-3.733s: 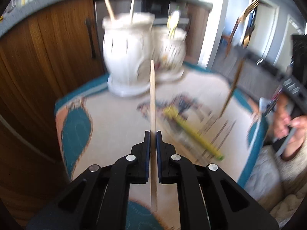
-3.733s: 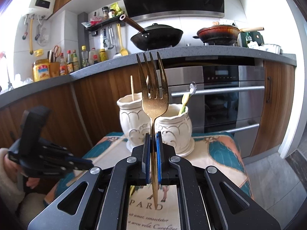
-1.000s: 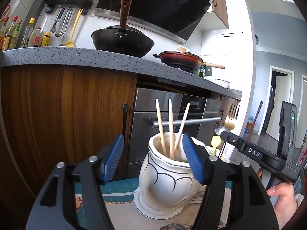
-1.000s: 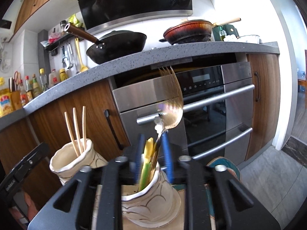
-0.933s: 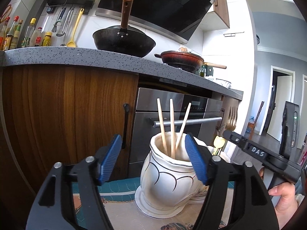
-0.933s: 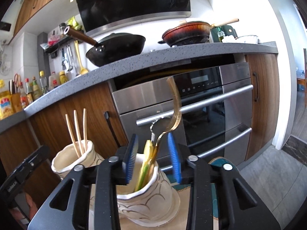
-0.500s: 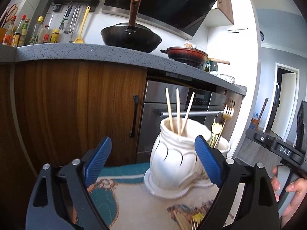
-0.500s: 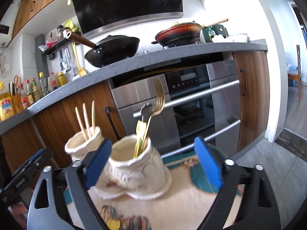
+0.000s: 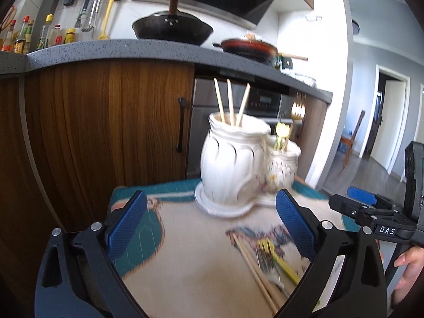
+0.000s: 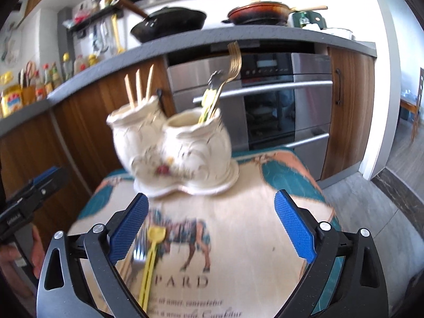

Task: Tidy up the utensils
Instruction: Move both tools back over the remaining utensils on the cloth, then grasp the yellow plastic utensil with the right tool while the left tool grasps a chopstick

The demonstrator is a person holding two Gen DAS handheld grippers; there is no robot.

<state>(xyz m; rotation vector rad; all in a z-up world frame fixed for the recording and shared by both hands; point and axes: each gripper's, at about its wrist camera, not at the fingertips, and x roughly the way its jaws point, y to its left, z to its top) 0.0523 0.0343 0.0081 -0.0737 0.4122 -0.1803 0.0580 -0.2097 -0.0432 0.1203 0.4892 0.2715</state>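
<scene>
A white double ceramic holder stands at the far end of the printed mat. Its left pot holds three wooden chopsticks. Its right pot holds a gold fork and a yellow-handled utensil. On the mat lie a yellow utensil, a silver fork and chopsticks. My left gripper is open and empty, back from the holder. My right gripper is open and empty, also back from it.
Wooden cabinets and a steel oven stand behind the mat under a grey counter with pans. The mat's right edge drops to the floor. The right gripper body shows at the left wrist view's right side.
Both grippers have pulled back from the holder and tilted down, so the mat and the loose utensils on it come into view. Both jaws stay wide open.
</scene>
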